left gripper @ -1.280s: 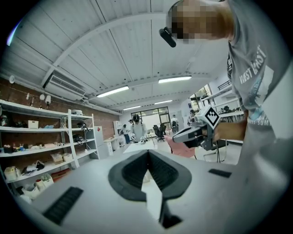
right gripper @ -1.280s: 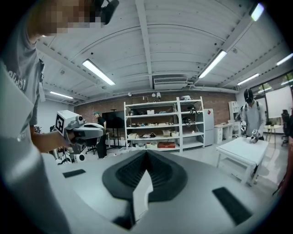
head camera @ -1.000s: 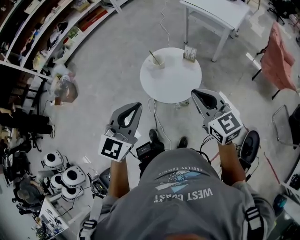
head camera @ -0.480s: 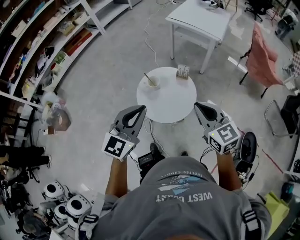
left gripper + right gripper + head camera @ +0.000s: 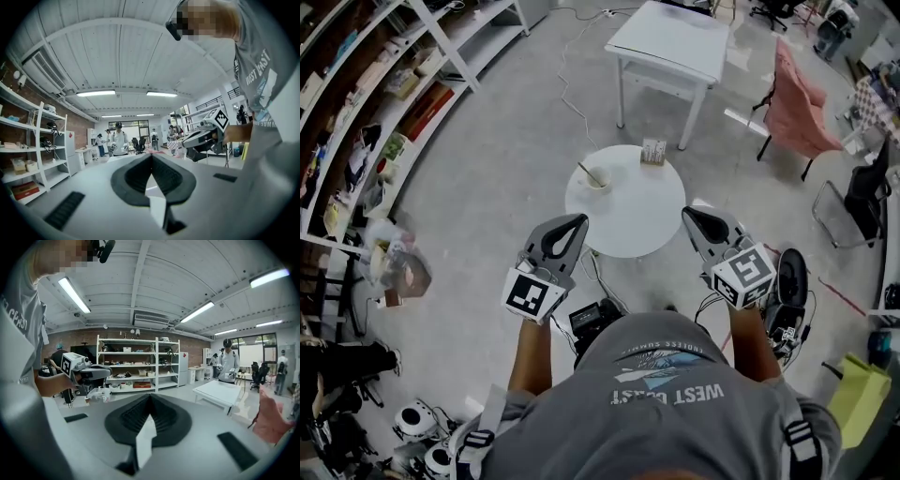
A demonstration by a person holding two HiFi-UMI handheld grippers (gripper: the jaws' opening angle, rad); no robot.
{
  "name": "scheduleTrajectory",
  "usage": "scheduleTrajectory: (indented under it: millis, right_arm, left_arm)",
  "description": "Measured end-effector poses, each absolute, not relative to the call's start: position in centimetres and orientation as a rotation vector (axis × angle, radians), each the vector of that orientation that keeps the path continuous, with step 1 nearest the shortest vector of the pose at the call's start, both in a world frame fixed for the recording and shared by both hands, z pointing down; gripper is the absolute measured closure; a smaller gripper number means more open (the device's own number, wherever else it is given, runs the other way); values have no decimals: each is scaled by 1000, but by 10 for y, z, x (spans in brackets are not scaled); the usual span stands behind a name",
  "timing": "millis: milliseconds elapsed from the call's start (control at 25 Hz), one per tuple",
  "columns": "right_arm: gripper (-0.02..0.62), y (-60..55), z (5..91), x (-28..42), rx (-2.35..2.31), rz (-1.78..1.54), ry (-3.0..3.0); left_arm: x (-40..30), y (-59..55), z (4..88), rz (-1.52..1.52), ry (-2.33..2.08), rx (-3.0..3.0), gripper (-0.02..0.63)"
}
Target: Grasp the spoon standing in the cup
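Nothing is grasped yet. Spoon point(image 5: 589, 172) is seen standing in cup point(image 5: 599, 181) on round table point(image 5: 637, 220), well apart from left gripper point(image 5: 569, 223) and right gripper point(image 5: 696, 216). Both are held closed and empty. Approach and grasp are judged outstanding.

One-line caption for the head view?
Person facing a round white table, left gripper and right gripper shut, short of the cup with the spoon standing in it.

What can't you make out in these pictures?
- Head view: cup too small to show anything inside besides the spoon.
- Head view: small box on the table, too small to identify.
- Gripper views: cup not seen; the left tongs and right tongs fill each lower picture.
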State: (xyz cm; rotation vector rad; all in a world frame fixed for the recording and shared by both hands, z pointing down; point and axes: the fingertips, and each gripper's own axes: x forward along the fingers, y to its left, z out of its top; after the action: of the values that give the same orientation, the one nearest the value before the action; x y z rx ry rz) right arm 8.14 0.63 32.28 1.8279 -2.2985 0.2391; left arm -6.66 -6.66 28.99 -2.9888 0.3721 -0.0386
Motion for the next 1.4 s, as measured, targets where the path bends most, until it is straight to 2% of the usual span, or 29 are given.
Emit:
scheduleTrajectory:
  millis: [560, 1040, 1400]
  right_arm:
    - [594, 2, 303, 65, 1861, 174, -2204]
    - [594, -62, 303, 66, 1660, 165, -2382]
    - [594, -112, 315, 96, 1509, 187, -2515]
  left_arm:
    - [-89, -80, 281, 88, 330, -3009, 601]
    - [-104, -108, 286, 4, 606, -2967, 601]
    - [-76, -129, 288, -87, 778, -2920, 601]
